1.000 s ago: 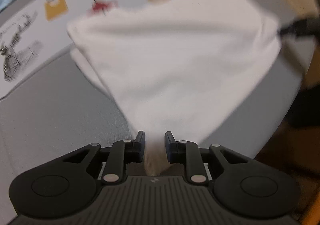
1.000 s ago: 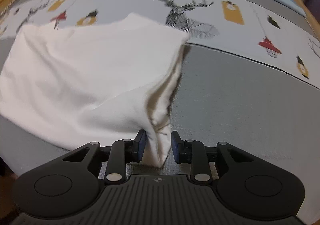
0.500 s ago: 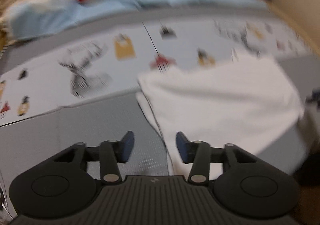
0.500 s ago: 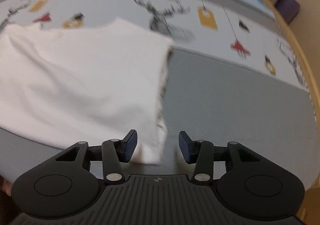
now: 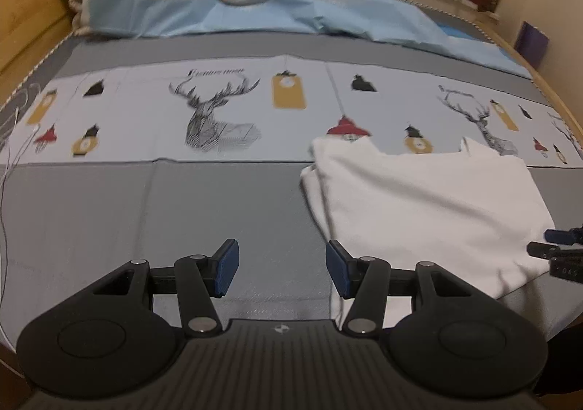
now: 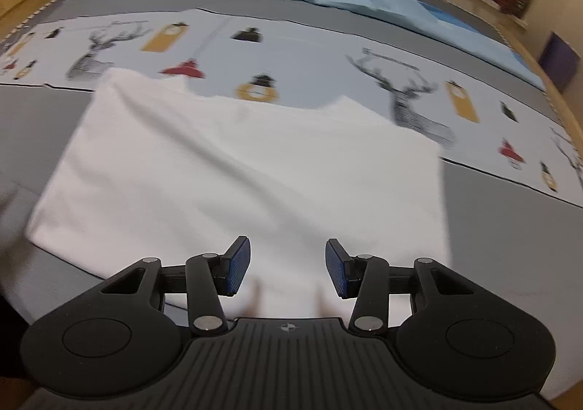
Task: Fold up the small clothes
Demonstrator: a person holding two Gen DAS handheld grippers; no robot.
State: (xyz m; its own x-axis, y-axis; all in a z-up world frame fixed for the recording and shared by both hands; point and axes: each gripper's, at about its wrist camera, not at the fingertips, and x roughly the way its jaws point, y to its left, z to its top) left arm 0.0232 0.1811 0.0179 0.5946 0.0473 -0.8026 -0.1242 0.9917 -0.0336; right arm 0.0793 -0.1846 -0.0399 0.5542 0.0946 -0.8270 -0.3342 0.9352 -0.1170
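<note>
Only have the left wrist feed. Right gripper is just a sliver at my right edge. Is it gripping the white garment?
Observer: No. The right gripper is open. Its jaws have just been closing a little, and the white garment lies below the gap, not pinched.
Operator: Where over the garment is it?
Observer: By the near edge, roughly mid-width.
Operator: Near right corner? It's hidden on my feed.
Observer: Blurred, but it looks flat on the grey sheet, not flipped up.
</note>
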